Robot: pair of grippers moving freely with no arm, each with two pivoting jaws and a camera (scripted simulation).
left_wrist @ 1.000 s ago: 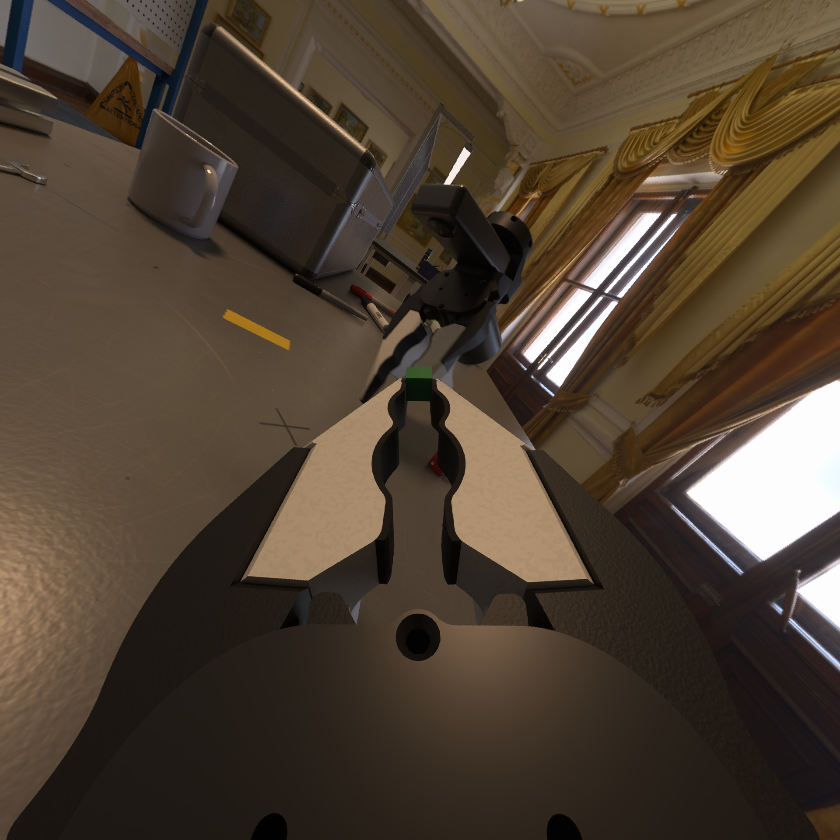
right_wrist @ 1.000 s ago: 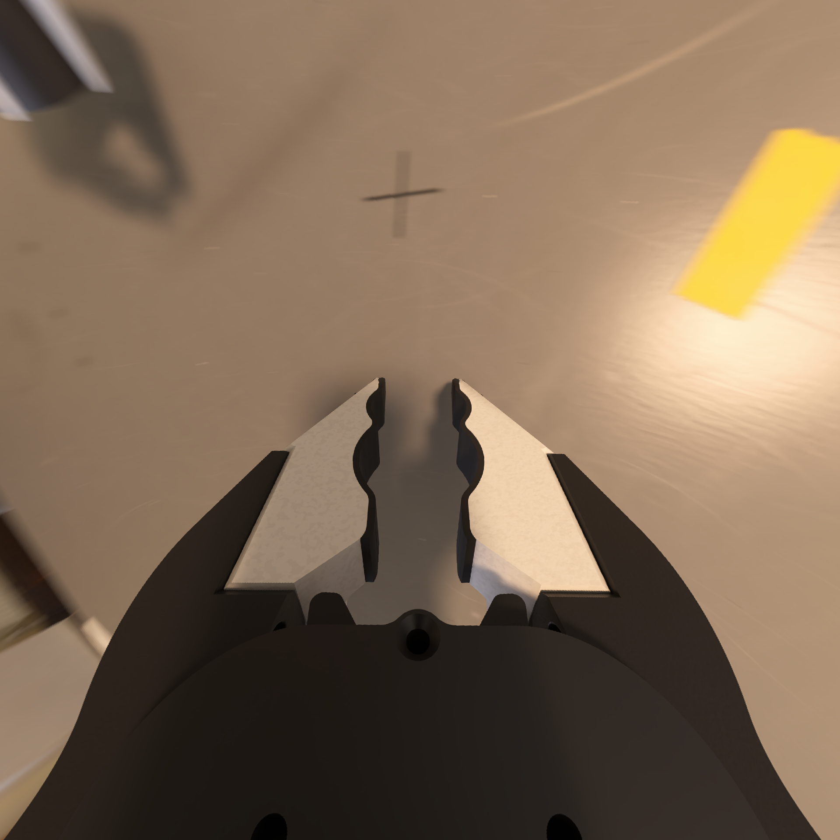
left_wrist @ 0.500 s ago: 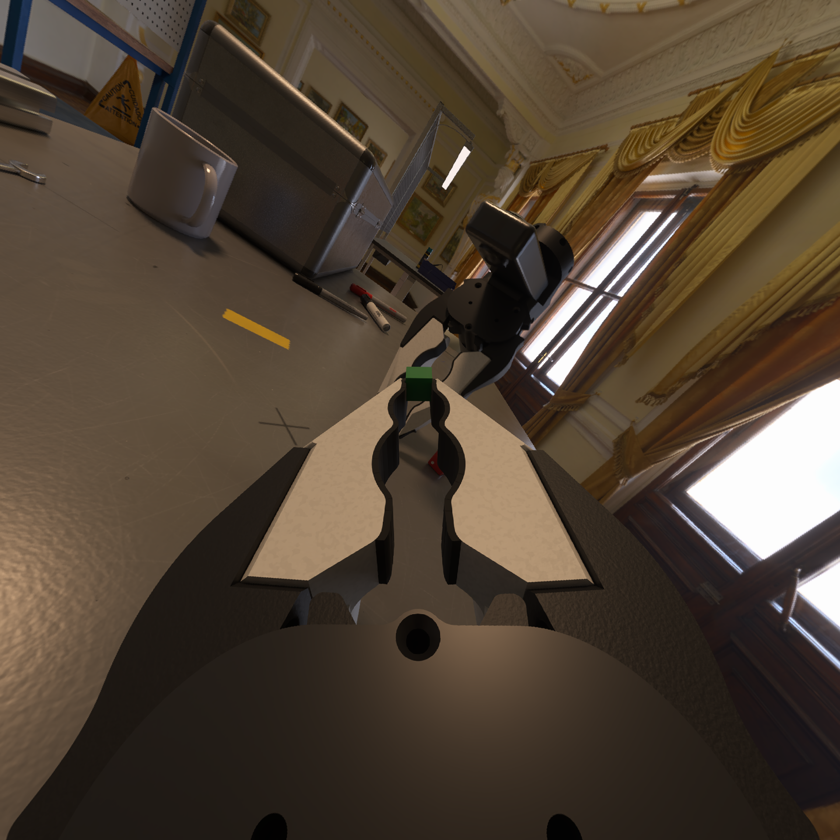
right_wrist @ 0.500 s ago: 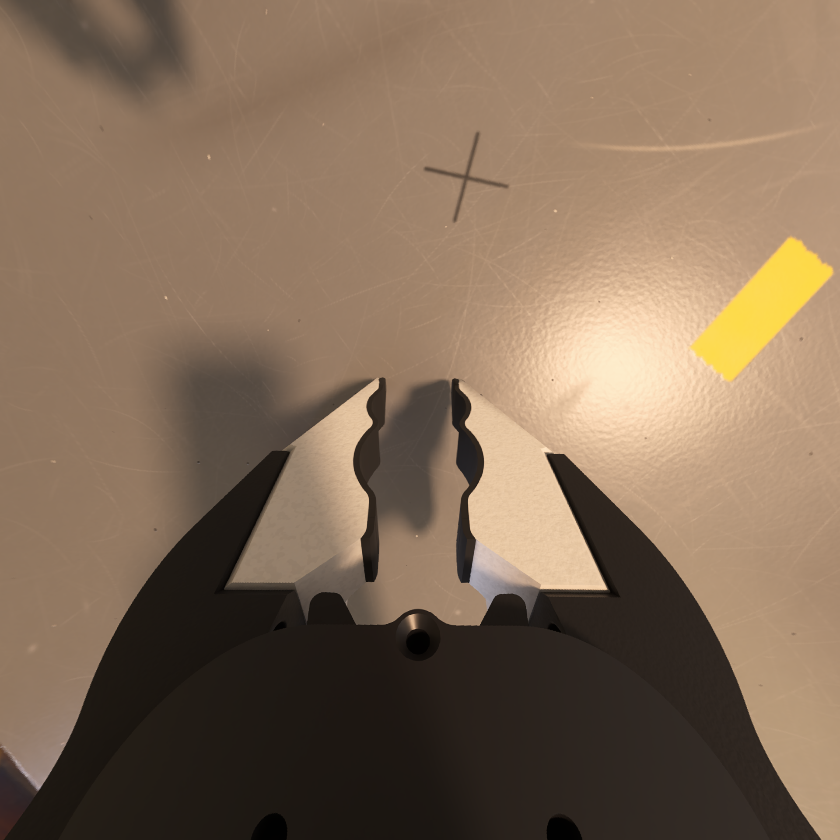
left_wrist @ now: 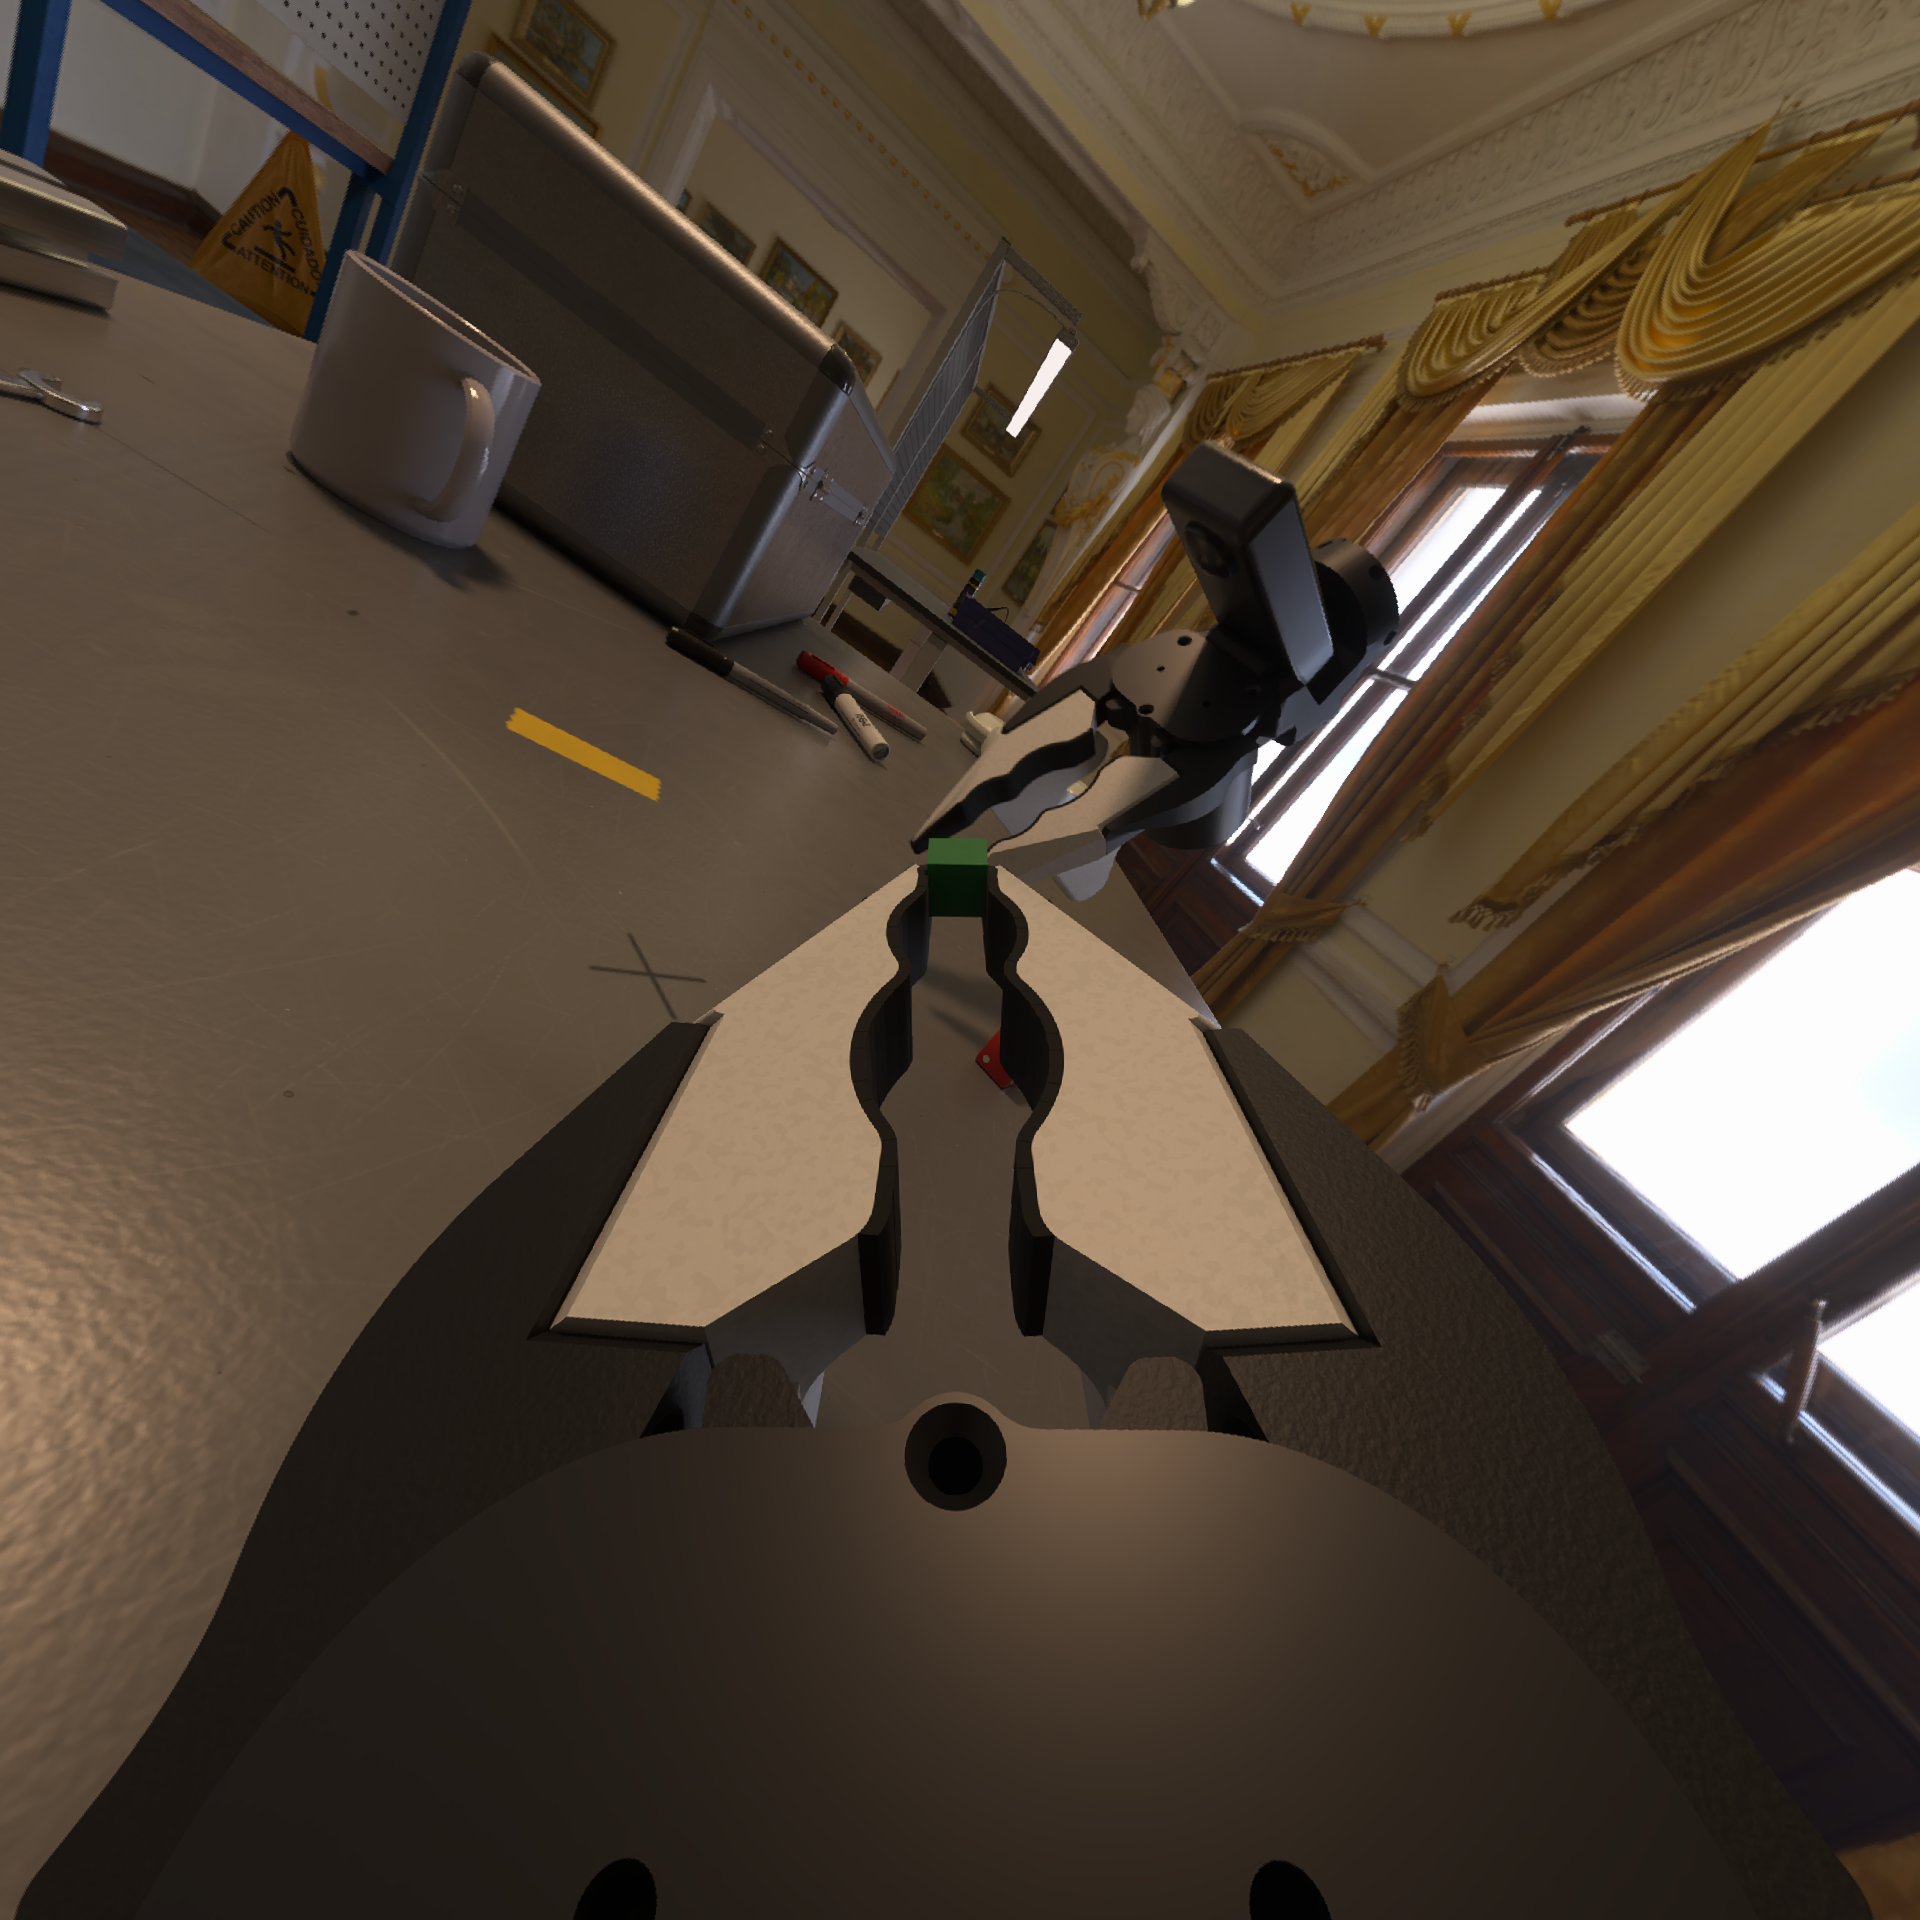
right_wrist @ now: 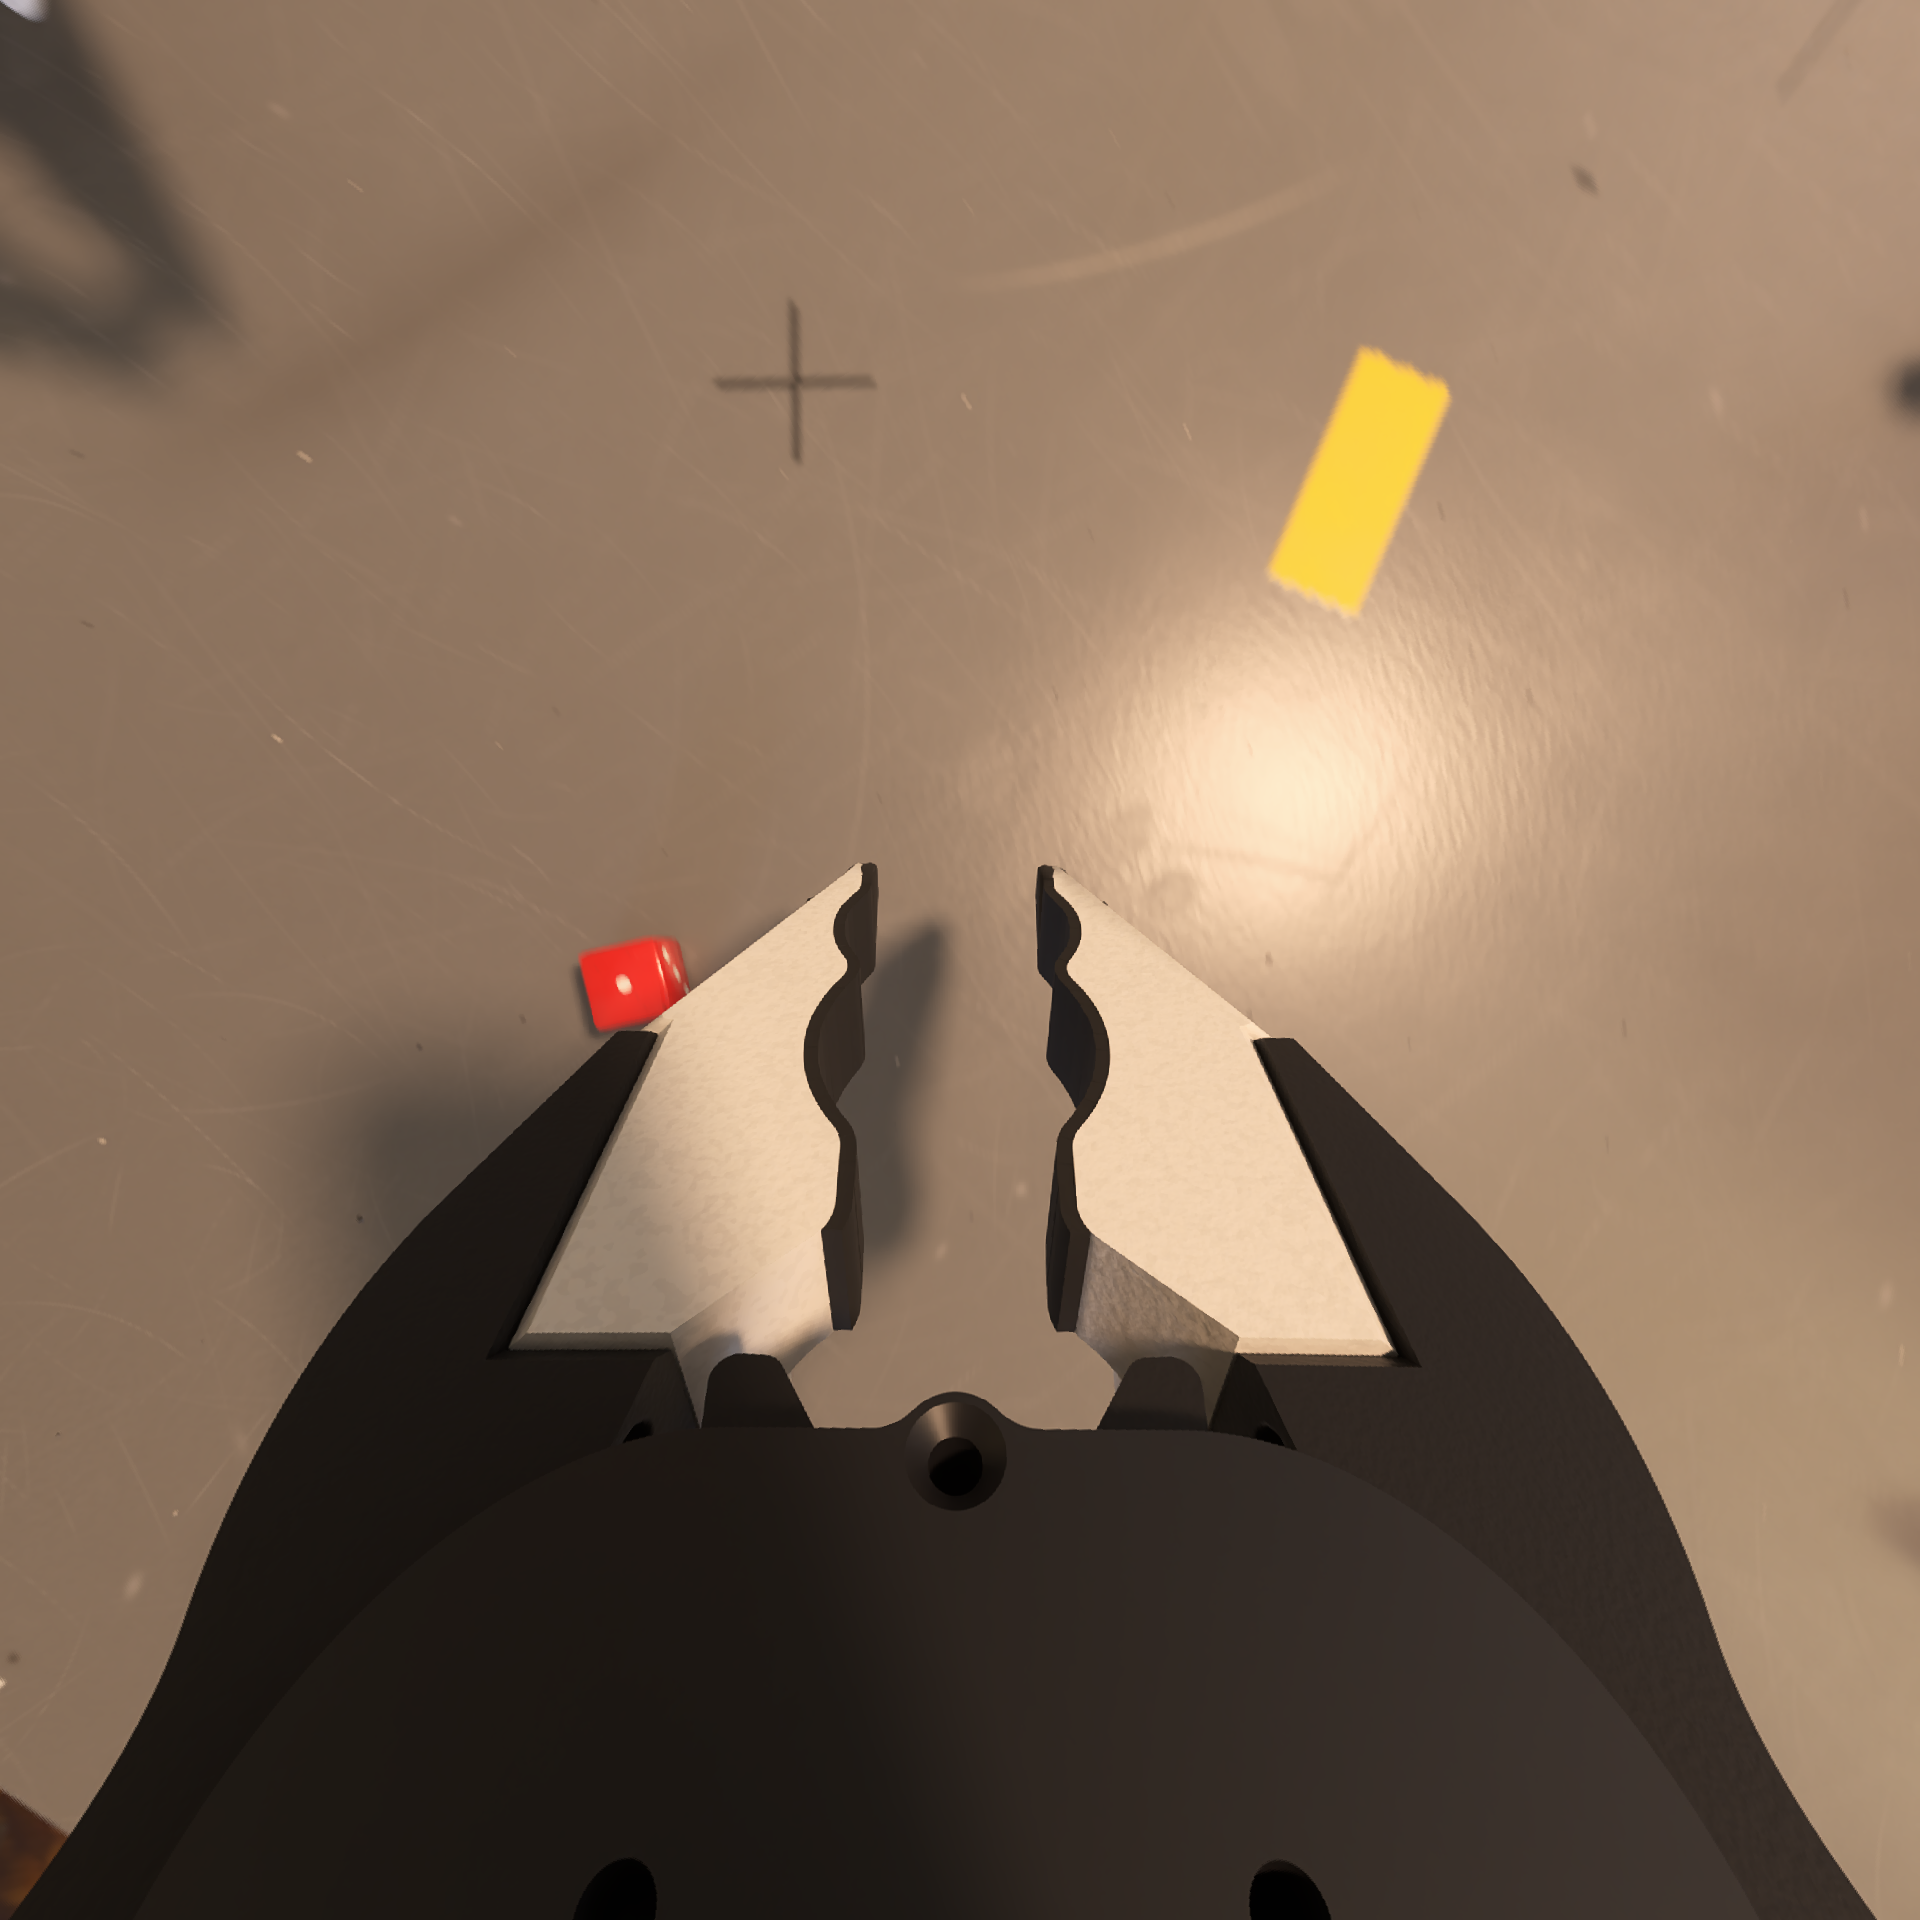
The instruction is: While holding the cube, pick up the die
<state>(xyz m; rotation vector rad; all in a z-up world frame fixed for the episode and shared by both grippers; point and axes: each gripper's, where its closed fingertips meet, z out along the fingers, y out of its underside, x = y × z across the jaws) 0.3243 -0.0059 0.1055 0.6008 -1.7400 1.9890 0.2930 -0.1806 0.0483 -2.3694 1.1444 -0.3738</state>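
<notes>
My left gripper (left_wrist: 956, 883) is shut on a small green cube (left_wrist: 956, 878) at its fingertips, held above the grey table (left_wrist: 260, 935). A red die with white pips lies on the table; in the left wrist view a corner of it (left_wrist: 993, 1058) shows between the left fingers. In the right wrist view the die (right_wrist: 630, 982) lies just left of my right gripper's left finger. My right gripper (right_wrist: 956, 883) is open and empty, pointing down at the table. It also shows in the left wrist view (left_wrist: 997, 821), hovering just beyond the cube.
A white mug (left_wrist: 410, 405) and a metal case (left_wrist: 644, 416) stand at the back left. Markers (left_wrist: 842, 707) lie beside the case. A yellow tape strip (right_wrist: 1359, 480) and a drawn cross (right_wrist: 795, 382) mark the table. The table edge runs to the right of the grippers.
My right gripper has swung right and turned; the die has come into its view beside its left finger. My left gripper has held still with the cube.
</notes>
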